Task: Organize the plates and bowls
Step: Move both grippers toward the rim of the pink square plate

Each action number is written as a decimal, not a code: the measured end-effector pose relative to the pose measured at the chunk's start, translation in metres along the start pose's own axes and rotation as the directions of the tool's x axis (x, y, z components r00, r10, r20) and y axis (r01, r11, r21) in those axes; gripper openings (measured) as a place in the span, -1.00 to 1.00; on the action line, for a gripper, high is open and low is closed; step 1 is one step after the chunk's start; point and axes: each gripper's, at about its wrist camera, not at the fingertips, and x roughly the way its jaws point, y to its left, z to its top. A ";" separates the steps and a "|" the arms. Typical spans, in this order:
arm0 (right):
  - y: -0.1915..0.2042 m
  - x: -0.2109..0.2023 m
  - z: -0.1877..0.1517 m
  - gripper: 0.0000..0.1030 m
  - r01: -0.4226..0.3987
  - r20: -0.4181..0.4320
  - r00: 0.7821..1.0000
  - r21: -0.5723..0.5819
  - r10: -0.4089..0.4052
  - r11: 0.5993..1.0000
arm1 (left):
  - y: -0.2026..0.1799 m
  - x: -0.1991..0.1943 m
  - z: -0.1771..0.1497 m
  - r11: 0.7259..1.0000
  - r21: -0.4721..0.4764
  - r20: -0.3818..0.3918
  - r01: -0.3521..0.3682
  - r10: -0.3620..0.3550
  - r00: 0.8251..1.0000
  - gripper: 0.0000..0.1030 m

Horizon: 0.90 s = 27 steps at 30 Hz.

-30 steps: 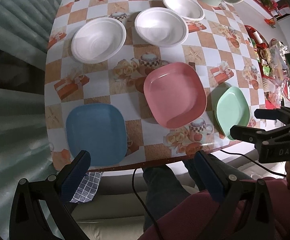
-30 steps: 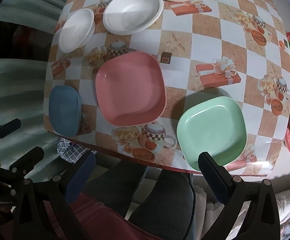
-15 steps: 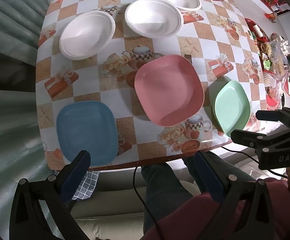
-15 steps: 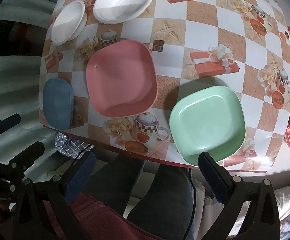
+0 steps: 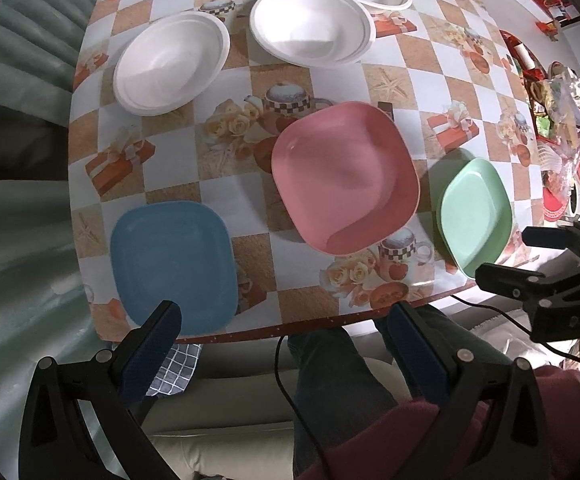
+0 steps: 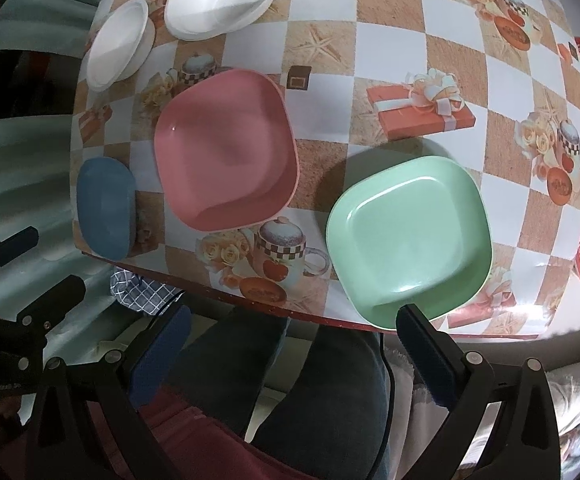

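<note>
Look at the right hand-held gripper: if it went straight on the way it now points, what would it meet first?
Probably the green plate: the right hand-held gripper, open, hangs off the table edge, one fingertip before that plate's near rim. Depth is unclear.

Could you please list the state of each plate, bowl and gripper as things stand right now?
blue plate: flat on table, empty, unstacked
pink plate: flat, empty, unstacked
green plate: flat, empty, unstacked
white bowls: three, upright, empty, side by side
left gripper: open, holding nothing
right gripper: open, holding nothing
</note>
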 end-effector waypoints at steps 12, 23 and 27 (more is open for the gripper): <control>0.003 0.020 0.023 1.00 0.048 0.021 0.999 -0.032 -0.048 0.998 | -0.001 0.035 0.018 0.995 -0.096 0.013 -0.012 0.013 1.000 1.00; -0.003 0.023 0.064 1.00 0.147 0.160 0.978 -0.060 -0.135 0.987 | -0.005 0.068 0.040 0.987 -0.156 0.085 -0.043 0.056 0.995 0.99; -0.001 0.030 0.078 1.00 0.152 0.181 0.974 -0.075 -0.137 0.985 | -0.007 0.084 0.045 0.980 -0.185 0.109 -0.075 0.096 0.989 0.99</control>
